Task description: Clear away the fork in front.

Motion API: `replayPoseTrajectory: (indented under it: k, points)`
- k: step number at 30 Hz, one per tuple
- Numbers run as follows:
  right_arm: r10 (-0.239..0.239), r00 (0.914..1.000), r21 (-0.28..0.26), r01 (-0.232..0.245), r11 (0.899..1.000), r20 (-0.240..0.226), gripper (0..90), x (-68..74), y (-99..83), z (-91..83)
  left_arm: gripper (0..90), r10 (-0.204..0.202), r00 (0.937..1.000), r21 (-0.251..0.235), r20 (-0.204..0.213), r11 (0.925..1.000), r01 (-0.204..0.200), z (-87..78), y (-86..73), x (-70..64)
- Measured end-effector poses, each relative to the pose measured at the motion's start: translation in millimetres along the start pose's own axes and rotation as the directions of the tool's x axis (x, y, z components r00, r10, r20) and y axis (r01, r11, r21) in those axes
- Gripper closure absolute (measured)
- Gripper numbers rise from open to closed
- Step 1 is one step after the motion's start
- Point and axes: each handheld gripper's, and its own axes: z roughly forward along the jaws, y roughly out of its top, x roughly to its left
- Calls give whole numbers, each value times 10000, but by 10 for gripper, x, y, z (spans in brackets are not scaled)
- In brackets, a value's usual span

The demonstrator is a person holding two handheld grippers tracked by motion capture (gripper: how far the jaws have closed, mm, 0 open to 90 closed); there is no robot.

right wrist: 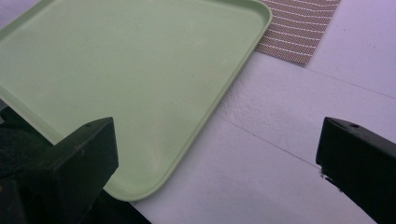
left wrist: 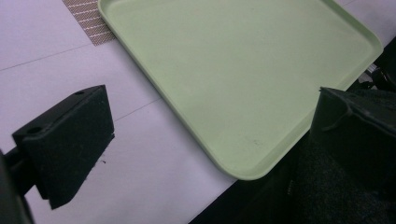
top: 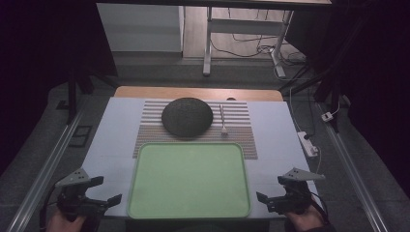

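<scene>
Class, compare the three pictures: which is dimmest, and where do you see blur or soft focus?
High view: dimmest, dark at the edges, with the green tray the brightest thing; the dark bowl shows little detail. Left gripper view: evenly lit, the near jaws soft, the tray's rim sharper. Right gripper view: much the same, the striped mat fairly crisp.

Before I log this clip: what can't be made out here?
- Dark domed object, high view: too dim to tell bowl from lid.
- Utensil beside it, high view: head too small to identify.
- Green tray, left gripper view: far end cut off by the frame edge.
</scene>
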Motion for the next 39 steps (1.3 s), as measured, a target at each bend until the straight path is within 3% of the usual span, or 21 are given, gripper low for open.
replayPoseTrajectory:
  k: [9, 18, 27, 29, 39]
  points:
    - [16, 10000, 156, -15, 9999, -12, 11, -5, 10, 13, 1, -25, 10000, 1, -4, 10000, 25, 0, 0, 4]
    - [-161, 9999, -107, 160, 9998, -63, 0, 8, 38, -3, 1, -84, 10000, -20, 11, 10000, 84, -1, -1, 10]
    - [-722, 9974, -240, 723, 9971, 24, 0, 29, 90, 25, 1, -112, 9999, -26, 21, 9999, 112, -1, -1, 14]
    - [-659, 9976, -316, 653, 9974, -203, 0, 11, 103, 62, 1, -117, 9999, -25, 17, 9999, 117, -1, -1, 14]
    - [-561, 9980, -345, 550, 9979, -302, 0, 14, 223, 176, 1, -188, 9998, -13, 9, 9998, 188, -2, -1, 20]
